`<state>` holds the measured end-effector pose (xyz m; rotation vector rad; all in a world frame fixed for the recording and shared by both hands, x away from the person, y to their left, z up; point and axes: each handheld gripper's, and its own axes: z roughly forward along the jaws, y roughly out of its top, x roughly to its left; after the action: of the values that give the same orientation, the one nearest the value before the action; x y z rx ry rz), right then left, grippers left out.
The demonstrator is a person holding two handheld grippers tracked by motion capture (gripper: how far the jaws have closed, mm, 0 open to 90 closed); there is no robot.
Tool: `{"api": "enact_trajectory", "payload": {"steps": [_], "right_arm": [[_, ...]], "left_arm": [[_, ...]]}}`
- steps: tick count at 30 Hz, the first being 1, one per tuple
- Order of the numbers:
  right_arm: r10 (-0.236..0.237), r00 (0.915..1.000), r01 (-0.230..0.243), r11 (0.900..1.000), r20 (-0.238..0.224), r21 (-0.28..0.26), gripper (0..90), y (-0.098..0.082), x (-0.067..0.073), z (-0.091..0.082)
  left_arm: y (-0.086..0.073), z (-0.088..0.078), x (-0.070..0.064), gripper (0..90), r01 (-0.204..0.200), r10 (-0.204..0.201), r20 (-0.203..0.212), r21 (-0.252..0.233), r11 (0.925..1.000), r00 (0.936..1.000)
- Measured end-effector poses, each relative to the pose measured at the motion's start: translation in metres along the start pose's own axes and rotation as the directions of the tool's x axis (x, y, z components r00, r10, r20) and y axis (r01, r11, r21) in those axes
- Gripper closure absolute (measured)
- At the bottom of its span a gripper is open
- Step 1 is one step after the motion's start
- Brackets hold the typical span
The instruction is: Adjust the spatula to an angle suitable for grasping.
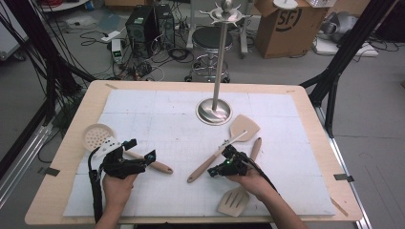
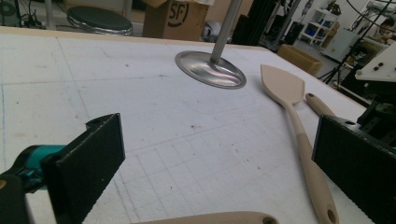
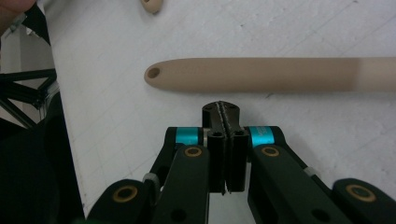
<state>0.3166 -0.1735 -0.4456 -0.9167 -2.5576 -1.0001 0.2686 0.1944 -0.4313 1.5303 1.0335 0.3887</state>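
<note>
Lettering "SF" marks the cardboard box (image 1: 282,26). Spatula handle (image 3: 261,74) lies just beyond the right gripper (image 3: 226,109), jaws together, empty; left gripper (image 1: 141,151) jaws apart.

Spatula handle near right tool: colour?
Beige spatula handle, small hole at its end; clearest in right gripper view.

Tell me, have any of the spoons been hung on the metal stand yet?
Not yet. The hooks on the metal stand are bare, and all three utensils lie on the table: the skimmer, the solid spatula and the slotted spatula. Right now the right tool is shut on nothing, just beside the solid spatula's handle, and the left tool is open over the skimmer's handle. Picking up and hanging probably all remain.
</note>
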Motion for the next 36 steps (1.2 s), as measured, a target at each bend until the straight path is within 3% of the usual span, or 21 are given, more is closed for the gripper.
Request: {"api": "enact_trajectory", "payload": {"steps": [4, 13, 21, 29, 36], "right_arm": [[0.004, 0.9999, -0.004, 1.000, 0.010, 0.004, 89.5, 0.000, -0.001, -0.001], [0.005, 0.9997, -0.004, 0.999, -0.026, 0.035, 89.5, 0.011, -0.002, 0.016], [0.001, 1.0000, -0.001, 0.999, -0.001, 0.037, 89.6, 0.026, -0.002, 0.025], [0.030, 0.9995, -0.030, 0.999, -0.009, 0.029, 89.6, 0.034, -0.006, 0.030], [0.038, 0.9991, -0.038, 0.999, 0.018, 0.026, 89.7, 0.038, -0.004, 0.033]], "left_arm": [[0.000, 0.001, 0.001, 3.0, 0.005, -0.005, 0.000, -0.006, 1.0000, 1.0000], [-0.002, -0.006, 0.006, 3.0, 0.013, -0.013, -0.004, -0.010, 0.9999, 0.9999], [-0.002, -0.014, 0.009, 3.0, 0.024, -0.025, -0.026, -0.023, 0.9994, 0.9994], [-0.007, -0.026, 0.002, 3.0, 0.032, -0.032, -0.025, -0.022, 0.9992, 0.9992], [-0.010, -0.042, -0.013, 3.0, 0.003, -0.005, -0.036, -0.040, 0.9992, 0.9993]]}}
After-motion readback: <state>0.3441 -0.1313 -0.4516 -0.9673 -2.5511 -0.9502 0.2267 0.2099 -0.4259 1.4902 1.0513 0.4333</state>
